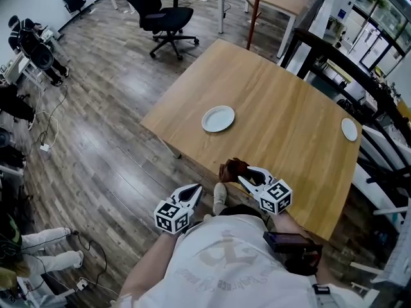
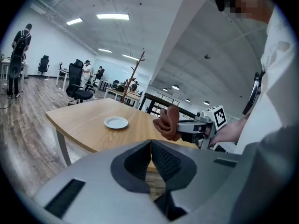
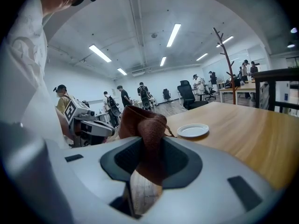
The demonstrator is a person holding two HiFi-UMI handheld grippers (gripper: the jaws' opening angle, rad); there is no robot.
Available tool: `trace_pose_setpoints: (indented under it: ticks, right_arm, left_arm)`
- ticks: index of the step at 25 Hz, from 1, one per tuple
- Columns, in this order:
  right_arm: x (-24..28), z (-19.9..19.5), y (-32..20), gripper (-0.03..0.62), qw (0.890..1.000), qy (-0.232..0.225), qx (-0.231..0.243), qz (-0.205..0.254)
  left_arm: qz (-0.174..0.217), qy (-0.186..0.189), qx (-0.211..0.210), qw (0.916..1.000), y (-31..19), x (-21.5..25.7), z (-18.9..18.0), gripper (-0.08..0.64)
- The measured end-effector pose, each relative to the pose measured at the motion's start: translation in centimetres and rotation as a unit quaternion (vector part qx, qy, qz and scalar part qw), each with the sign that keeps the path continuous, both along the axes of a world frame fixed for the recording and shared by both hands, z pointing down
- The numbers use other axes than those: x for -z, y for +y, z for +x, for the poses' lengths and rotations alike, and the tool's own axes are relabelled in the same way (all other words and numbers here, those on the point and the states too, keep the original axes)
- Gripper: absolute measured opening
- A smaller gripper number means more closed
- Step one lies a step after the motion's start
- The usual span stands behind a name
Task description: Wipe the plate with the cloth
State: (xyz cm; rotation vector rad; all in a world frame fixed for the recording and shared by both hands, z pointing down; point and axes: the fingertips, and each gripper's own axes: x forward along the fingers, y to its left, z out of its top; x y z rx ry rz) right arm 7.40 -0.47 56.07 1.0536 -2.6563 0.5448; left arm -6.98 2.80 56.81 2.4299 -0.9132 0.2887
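Observation:
A white plate lies on the wooden table toward its left side; it also shows as the plate and the plate in the two gripper views. My right gripper hangs over the table's near edge, shut on a bunched brown cloth. The cloth rises between the right gripper's jaws. My left gripper is off the table, over the floor, with its jaws pressed together and nothing in them. The left gripper looks at the cloth.
A second white plate sits near the table's right edge. A black office chair stands on the floor beyond the table's far corner. Black racks run along the right. Cables and people's legs lie at the left.

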Motion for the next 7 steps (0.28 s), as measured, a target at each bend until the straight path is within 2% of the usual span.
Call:
trace_pose_setpoints:
  ticks: [7]
  right_arm:
    - [-0.3, 0.3, 1.3, 0.126, 1.0, 0.002, -0.007, -0.004]
  left_arm:
    - [0.002, -0.001, -0.002, 1.0, 0.9, 0.0, -0.2, 0.012]
